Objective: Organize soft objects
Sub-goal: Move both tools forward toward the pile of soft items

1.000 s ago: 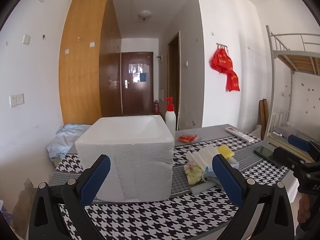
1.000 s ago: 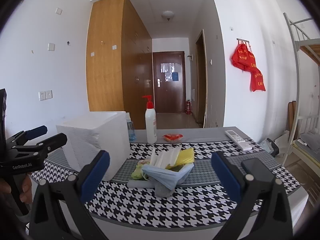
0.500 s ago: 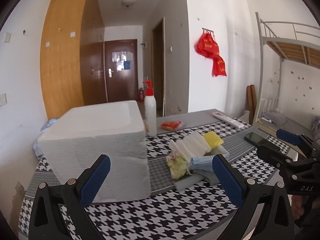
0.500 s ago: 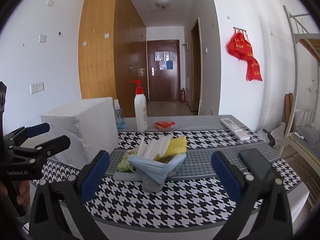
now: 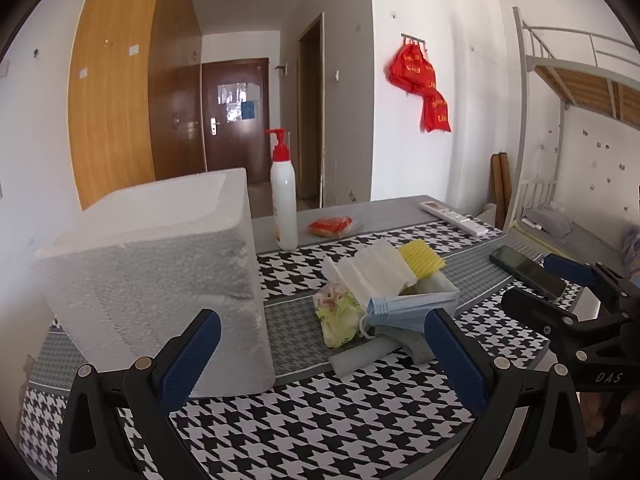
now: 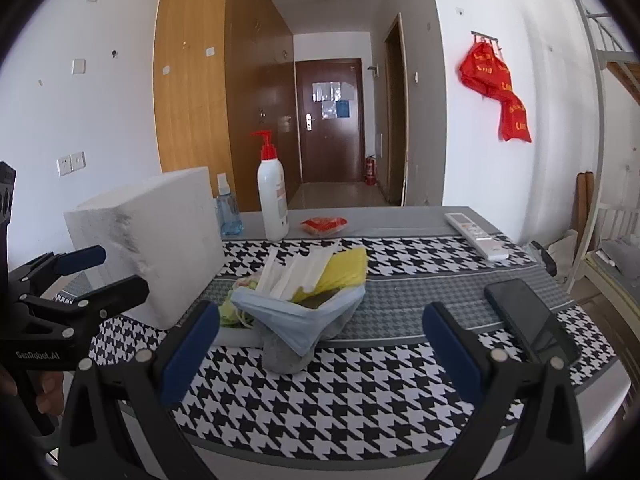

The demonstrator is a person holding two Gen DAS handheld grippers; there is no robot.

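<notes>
Now both claws are wide apart and grip nothing: the left gripper point(image 5: 320, 356) and the right gripper point(image 6: 318, 344). From the right wrist camera, the pile of soft objects point(image 6: 304, 292) lies at 12 o'clock on the houndstooth cloth point(image 6: 360, 384), the white foam box point(image 6: 156, 244) at 10 o'clock.

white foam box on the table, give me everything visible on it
The white foam box looks like expanded polystyrene, its walls pebbled and rough. It is a thick-walled block with an open, lidless top; the inside is out of view. It stands upright on the houndstooth cloth, left of the pile of soft items and apart from it. A blue spray bottle stands behind its far corner. Neither tongs touch it.
</notes>
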